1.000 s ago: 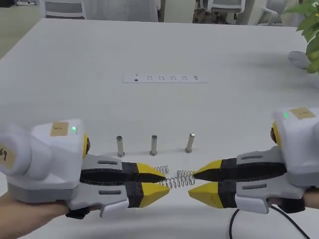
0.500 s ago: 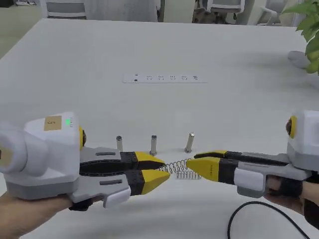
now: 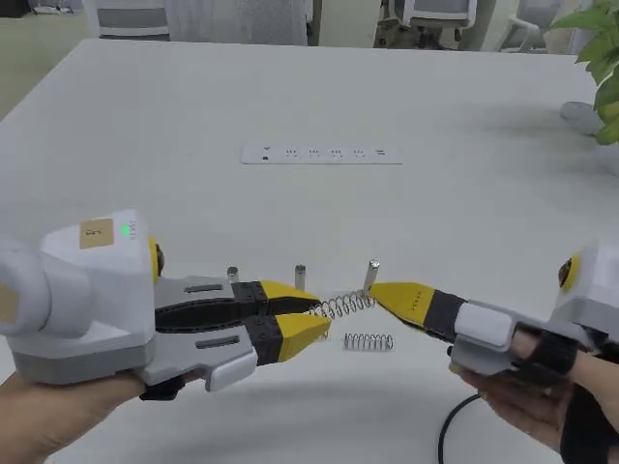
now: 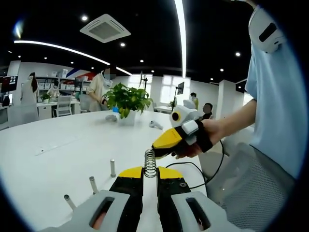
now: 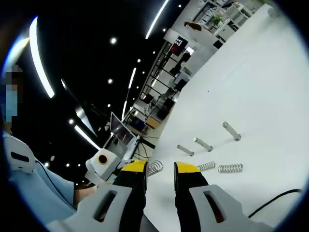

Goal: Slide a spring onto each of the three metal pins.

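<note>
White surface (image 3: pixel 464 193) carries all parts. The left claw (image 3: pixel 322 319) is clenched on one spring (image 3: pixel 343 304), which runs from its tips across to the right claw (image 3: pixel 382 292). The right claw is released: its jaws stand apart, with the spring's far end beside one jaw. A power strip (image 3: pixel 319 155) lies well beyond both claws; its markings are too small to read. Three metal pins (image 3: pixel 300 276) stand upright just beyond the claw tips. Two loose springs (image 5: pixel 230 168) lie flat near the right claw. A tan label (image 3: pixel 97 232) sits on the left claw body; its writing is illegible.

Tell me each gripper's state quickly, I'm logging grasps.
Left gripper: shut on the spring.
Right gripper: open, jaws apart by the spring's other end.
</note>
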Tool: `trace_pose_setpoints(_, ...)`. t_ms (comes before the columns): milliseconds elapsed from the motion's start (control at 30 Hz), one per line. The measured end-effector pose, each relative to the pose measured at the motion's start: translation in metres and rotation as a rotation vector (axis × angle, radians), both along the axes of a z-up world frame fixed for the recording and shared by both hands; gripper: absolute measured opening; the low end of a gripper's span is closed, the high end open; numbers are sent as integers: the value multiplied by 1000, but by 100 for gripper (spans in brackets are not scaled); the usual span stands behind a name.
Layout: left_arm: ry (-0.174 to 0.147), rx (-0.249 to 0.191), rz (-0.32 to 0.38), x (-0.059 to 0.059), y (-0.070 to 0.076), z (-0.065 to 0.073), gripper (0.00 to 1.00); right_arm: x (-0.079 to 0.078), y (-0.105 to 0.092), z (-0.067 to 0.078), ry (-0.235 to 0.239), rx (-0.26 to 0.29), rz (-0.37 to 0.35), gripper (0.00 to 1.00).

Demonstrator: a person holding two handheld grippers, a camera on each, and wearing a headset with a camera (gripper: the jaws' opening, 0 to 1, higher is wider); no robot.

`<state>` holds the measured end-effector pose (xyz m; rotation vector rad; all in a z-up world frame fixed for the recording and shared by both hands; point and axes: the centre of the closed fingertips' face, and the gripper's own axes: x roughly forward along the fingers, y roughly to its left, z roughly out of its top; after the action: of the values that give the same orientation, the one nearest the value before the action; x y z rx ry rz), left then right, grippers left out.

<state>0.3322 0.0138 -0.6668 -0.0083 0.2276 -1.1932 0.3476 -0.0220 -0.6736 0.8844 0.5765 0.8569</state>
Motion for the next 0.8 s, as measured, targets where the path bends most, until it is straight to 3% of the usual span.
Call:
trace_pose_setpoints(267,-7,-2,5,1,1,2,2,-1,4,-5,67,73,-7,16)
trace_pose_setpoints(500,-8,7,3,0,2,0,2,0,7,-3,95,137,-8,13)
trace_pose_setpoints(800,-10,5,6,1,2,0,2,-4,13,-3,93,133,4,11)
